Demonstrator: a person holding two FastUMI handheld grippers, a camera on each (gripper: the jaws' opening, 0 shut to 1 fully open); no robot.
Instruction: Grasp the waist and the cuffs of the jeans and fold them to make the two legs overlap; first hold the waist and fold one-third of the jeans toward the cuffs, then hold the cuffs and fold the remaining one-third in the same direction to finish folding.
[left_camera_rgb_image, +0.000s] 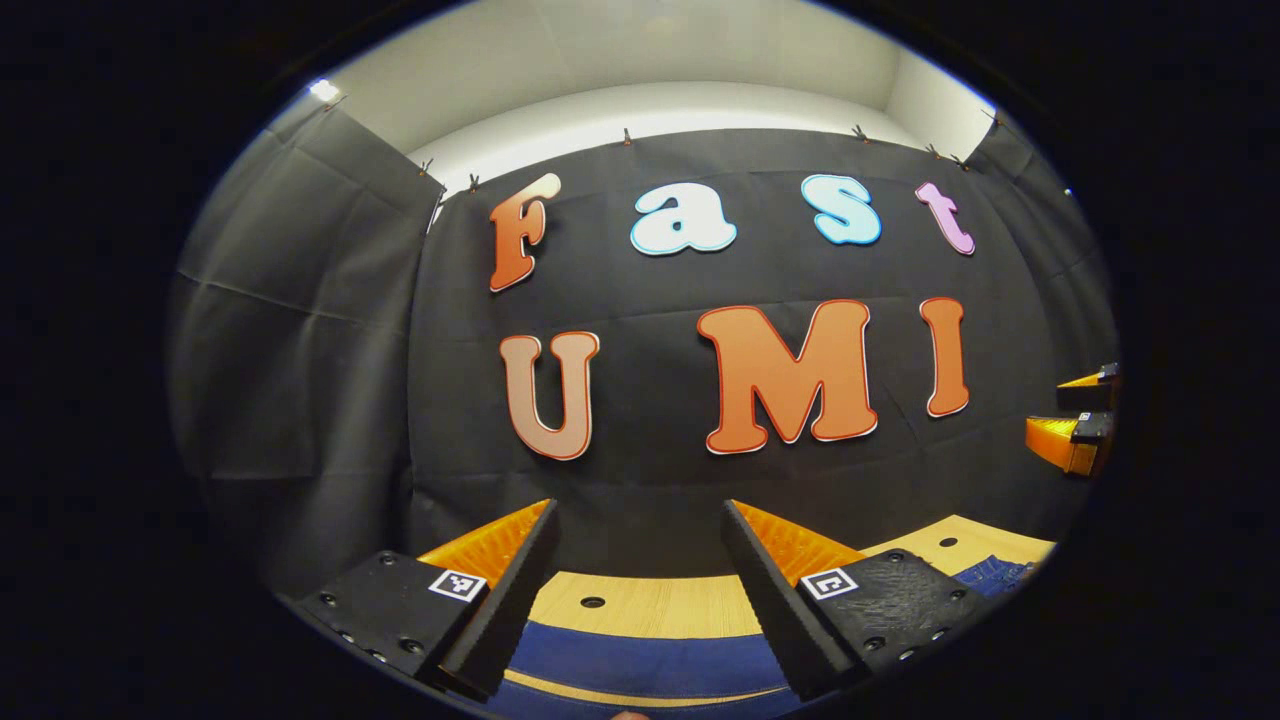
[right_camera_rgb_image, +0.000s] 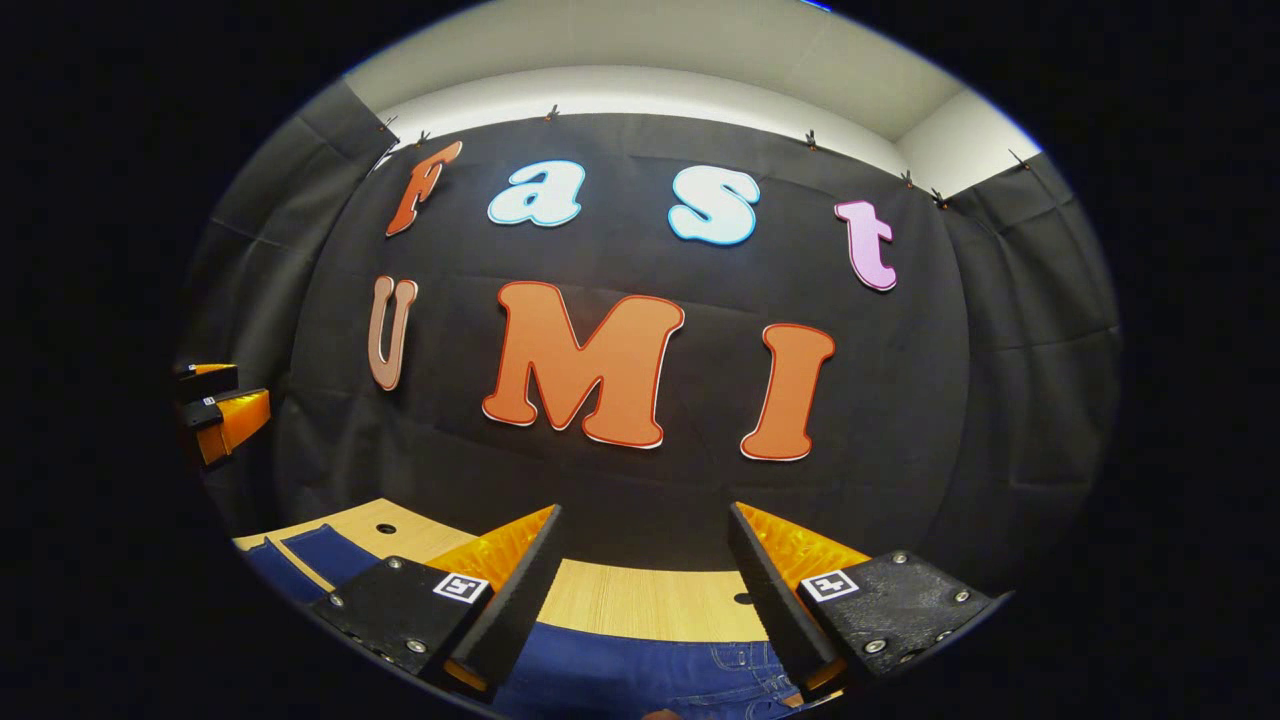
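Dark blue jeans (left_camera_rgb_image: 640, 665) lie flat on a light wooden table (left_camera_rgb_image: 650, 605), low in the left gripper view beneath my left gripper (left_camera_rgb_image: 640, 520), which hangs open above them with nothing between its fingers. In the right gripper view the jeans (right_camera_rgb_image: 650, 675) show stitching and a pocket near the right finger; another strip of the jeans (right_camera_rgb_image: 320, 560) lies to the left. My right gripper (right_camera_rgb_image: 645, 520) is open above the cloth, holding nothing. The right gripper (left_camera_rgb_image: 1080, 425) also appears at the far right of the left gripper view, and the left gripper (right_camera_rgb_image: 220, 410) at the far left of the right gripper view.
The table (right_camera_rgb_image: 640, 600) has small round holes (left_camera_rgb_image: 592, 602) and ends close to the black cloth wall (left_camera_rgb_image: 700, 480) behind it. The wall also wraps around the left side (left_camera_rgb_image: 300, 380) and the right side (right_camera_rgb_image: 1030, 380).
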